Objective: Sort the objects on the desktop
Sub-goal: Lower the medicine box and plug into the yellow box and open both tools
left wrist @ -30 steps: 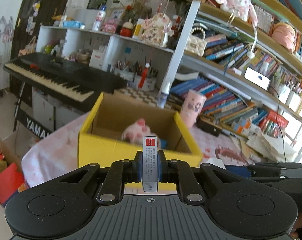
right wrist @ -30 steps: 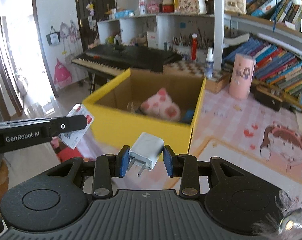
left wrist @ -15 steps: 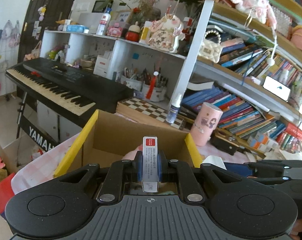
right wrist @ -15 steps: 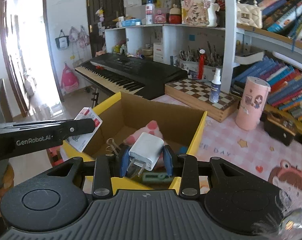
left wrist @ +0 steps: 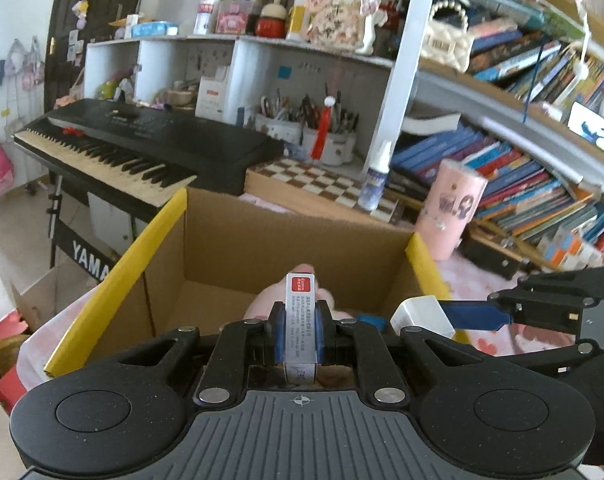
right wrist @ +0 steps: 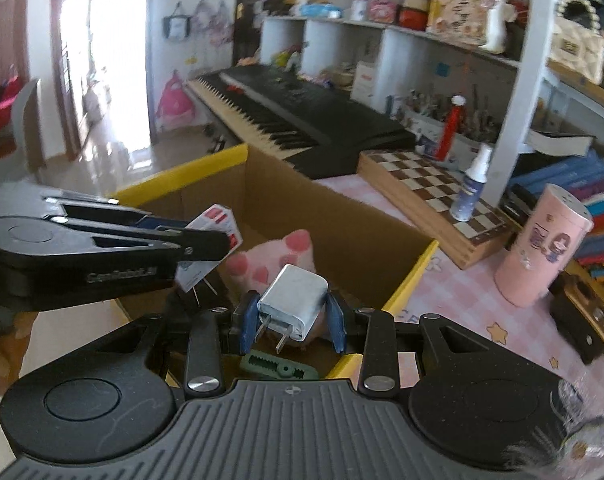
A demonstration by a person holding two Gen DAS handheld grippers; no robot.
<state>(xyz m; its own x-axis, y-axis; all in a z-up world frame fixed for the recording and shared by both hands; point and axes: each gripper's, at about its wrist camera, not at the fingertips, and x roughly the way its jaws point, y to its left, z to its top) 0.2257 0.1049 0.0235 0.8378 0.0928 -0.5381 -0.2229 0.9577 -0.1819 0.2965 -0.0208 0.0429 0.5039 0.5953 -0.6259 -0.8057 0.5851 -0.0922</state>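
Observation:
My left gripper (left wrist: 299,330) is shut on a small white and red box (left wrist: 299,320), held upright over the open yellow-edged cardboard box (left wrist: 285,240). My right gripper (right wrist: 293,322) is shut on a white plug adapter (right wrist: 293,304) with its two prongs pointing down, above the same cardboard box (right wrist: 334,220). In the box lie a pink spotted plush toy (right wrist: 273,262) and a green toothed clip (right wrist: 279,370). The right gripper with the adapter (left wrist: 422,314) shows at the right of the left wrist view. The left gripper with the small box (right wrist: 209,246) shows at the left of the right wrist view.
A pink cylindrical tin (right wrist: 542,248), a chessboard (right wrist: 434,188) with a spray bottle (right wrist: 472,184), and a dark case (right wrist: 586,320) stand on the pink tablecloth right of the box. A black keyboard (left wrist: 141,140) and crowded bookshelves (left wrist: 522,184) lie behind.
Both grippers have moved forward over the cardboard box, from in front of its near wall to above its inside. The adapter has rolled in view. Both grips hold.

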